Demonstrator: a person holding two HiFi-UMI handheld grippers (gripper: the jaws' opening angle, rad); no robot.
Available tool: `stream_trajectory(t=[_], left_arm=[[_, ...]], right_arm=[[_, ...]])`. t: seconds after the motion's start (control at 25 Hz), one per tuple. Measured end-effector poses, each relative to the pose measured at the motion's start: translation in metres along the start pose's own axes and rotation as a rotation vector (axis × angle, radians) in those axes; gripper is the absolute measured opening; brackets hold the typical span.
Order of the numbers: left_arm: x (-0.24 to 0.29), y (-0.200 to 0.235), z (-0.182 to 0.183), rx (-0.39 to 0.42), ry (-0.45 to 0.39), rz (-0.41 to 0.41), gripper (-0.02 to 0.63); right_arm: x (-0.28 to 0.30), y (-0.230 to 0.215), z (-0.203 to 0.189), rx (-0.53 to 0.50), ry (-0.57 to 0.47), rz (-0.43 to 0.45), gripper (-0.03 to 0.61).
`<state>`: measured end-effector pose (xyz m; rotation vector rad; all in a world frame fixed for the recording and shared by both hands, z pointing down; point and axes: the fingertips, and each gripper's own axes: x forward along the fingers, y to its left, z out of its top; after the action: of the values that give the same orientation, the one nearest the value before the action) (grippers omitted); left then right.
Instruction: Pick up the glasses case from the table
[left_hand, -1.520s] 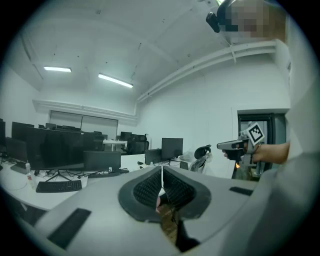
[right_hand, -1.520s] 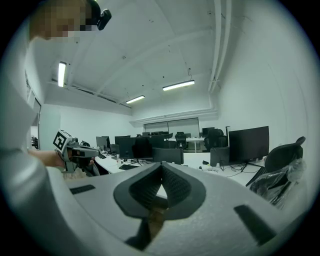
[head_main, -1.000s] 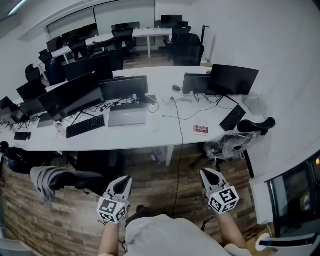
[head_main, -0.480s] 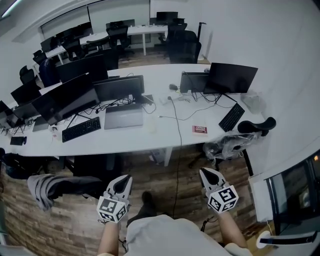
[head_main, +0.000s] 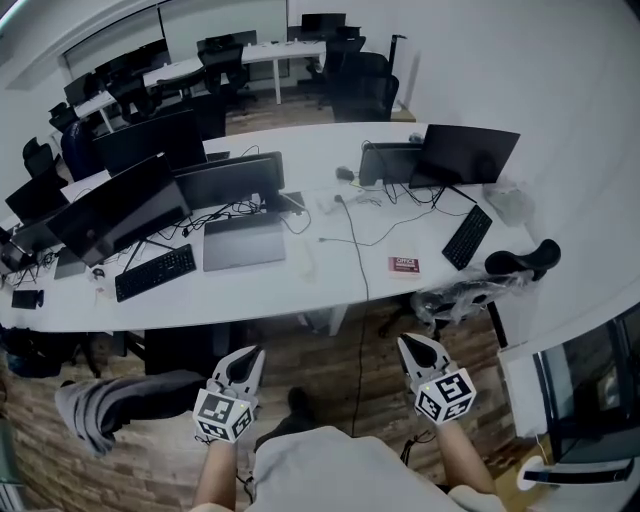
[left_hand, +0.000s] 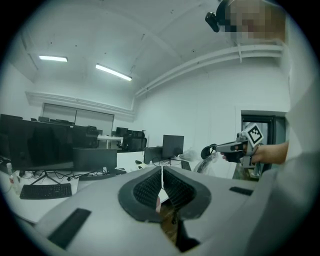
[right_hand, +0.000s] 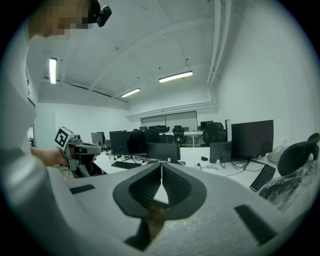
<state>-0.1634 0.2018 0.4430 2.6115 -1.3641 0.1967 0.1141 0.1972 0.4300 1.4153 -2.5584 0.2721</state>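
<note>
**Glasses Case: Handling and Approach**

The left gripper (head_main: 255, 353) and right gripper (head_main: 406, 342) are each pressed together and empty, held over the floor well apart from the table (head_main: 250, 295). The glasses case (head_main: 304, 260) is probably the pale oblong item just right of the laptop (head_main: 245, 243), though it is too small to confirm. Expect a light, rigid, smooth shell, so grip it across its short width. A cable (head_main: 358, 250) runs near it, and a red card (head_main: 404, 264) lies further right.

A long white desk (head_main: 250, 292) curves across the room above a wooden floor (head_main: 320, 360). On its left half stand dark monitors (head_main: 235, 178), a grey laptop (head_main: 245, 243) and a black keyboard (head_main: 155, 272). Toward the right lie a red card (head_main: 404, 265) and a second keyboard (head_main: 467, 237). A black chair (head_main: 520, 262) stands just beside the desk's right end.
</note>
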Motion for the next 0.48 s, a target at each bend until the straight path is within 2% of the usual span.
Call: stream_trajectory(t=[0.48], left_arm=[[0.052,0.095,0.009,-0.013,0.025,-0.070,0.011]], right_arm=[[0.096,0.003,0.021,0.001,0.042,-0.053,0.003]])
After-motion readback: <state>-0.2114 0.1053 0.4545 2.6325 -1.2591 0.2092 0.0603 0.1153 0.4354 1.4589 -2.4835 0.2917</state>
